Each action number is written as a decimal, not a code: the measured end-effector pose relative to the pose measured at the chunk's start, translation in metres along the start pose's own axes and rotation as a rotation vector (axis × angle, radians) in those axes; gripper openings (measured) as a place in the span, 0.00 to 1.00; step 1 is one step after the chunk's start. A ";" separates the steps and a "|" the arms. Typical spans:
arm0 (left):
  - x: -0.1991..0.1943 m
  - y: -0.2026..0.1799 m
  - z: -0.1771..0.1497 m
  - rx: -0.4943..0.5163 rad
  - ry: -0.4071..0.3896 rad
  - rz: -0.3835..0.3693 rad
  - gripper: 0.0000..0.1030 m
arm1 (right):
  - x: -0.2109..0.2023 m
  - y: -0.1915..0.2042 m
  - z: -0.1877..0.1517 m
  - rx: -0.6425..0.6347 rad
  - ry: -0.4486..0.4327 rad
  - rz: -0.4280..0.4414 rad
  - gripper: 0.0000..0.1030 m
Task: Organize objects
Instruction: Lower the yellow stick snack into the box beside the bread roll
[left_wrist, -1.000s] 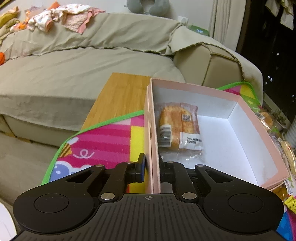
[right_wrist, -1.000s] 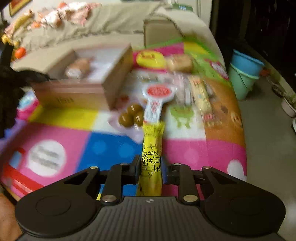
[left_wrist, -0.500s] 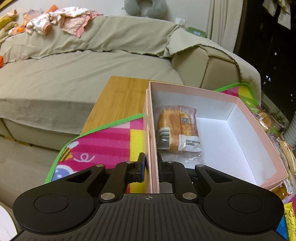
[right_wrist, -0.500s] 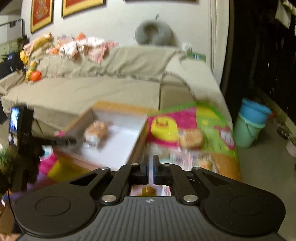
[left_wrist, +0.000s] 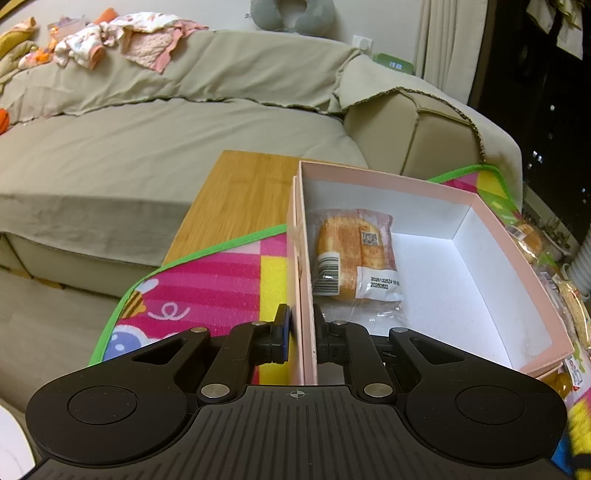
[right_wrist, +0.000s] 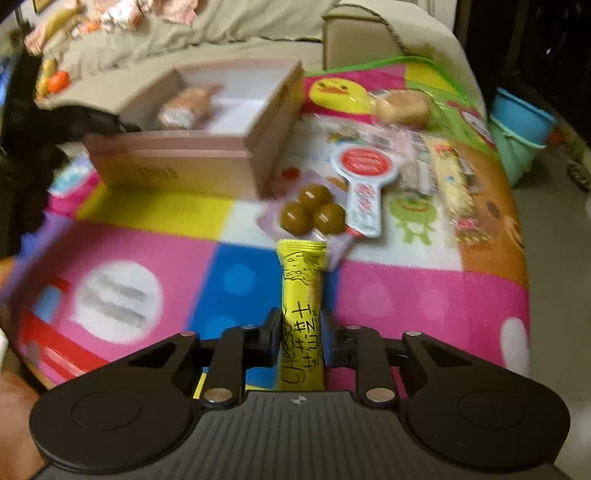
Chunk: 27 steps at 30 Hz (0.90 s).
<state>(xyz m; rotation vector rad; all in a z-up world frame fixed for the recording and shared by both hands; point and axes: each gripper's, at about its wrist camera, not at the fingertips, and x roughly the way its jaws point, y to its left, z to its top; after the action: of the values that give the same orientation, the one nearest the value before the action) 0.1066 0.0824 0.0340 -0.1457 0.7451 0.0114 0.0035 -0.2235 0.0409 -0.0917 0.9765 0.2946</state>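
Cheese snack stick (right_wrist: 301, 314), a yellow wrapper, is clamped in the right gripper (right_wrist: 301, 338), its long axis running straight out toward twelve o'clock over the play mat (right_wrist: 424, 295). Its destination, the pink box (right_wrist: 177, 166), lies at about ten o'clock. The left gripper (left_wrist: 301, 338) is clenched on the box's near wall, steadying it; a wrapped bun (left_wrist: 351, 254) already lies inside.

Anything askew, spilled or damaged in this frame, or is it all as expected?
Nothing stands out. The left gripper clamps the pink box wall, one wrapped bun lying flat inside. The right gripper holds the yellow snack bar; remaining snacks lie loose on the mat.
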 end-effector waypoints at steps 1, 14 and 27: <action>0.000 0.000 0.000 -0.001 0.000 0.000 0.12 | -0.005 0.001 0.005 -0.001 -0.020 0.014 0.20; -0.001 0.001 -0.001 -0.003 0.003 -0.012 0.13 | 0.000 0.040 0.175 0.059 -0.283 0.298 0.20; -0.002 0.001 -0.001 -0.006 0.003 -0.018 0.13 | 0.100 0.046 0.197 0.164 -0.109 0.275 0.23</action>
<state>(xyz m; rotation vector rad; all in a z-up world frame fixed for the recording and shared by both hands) 0.1042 0.0837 0.0341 -0.1583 0.7466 -0.0036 0.2004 -0.1186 0.0709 0.2083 0.9012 0.4650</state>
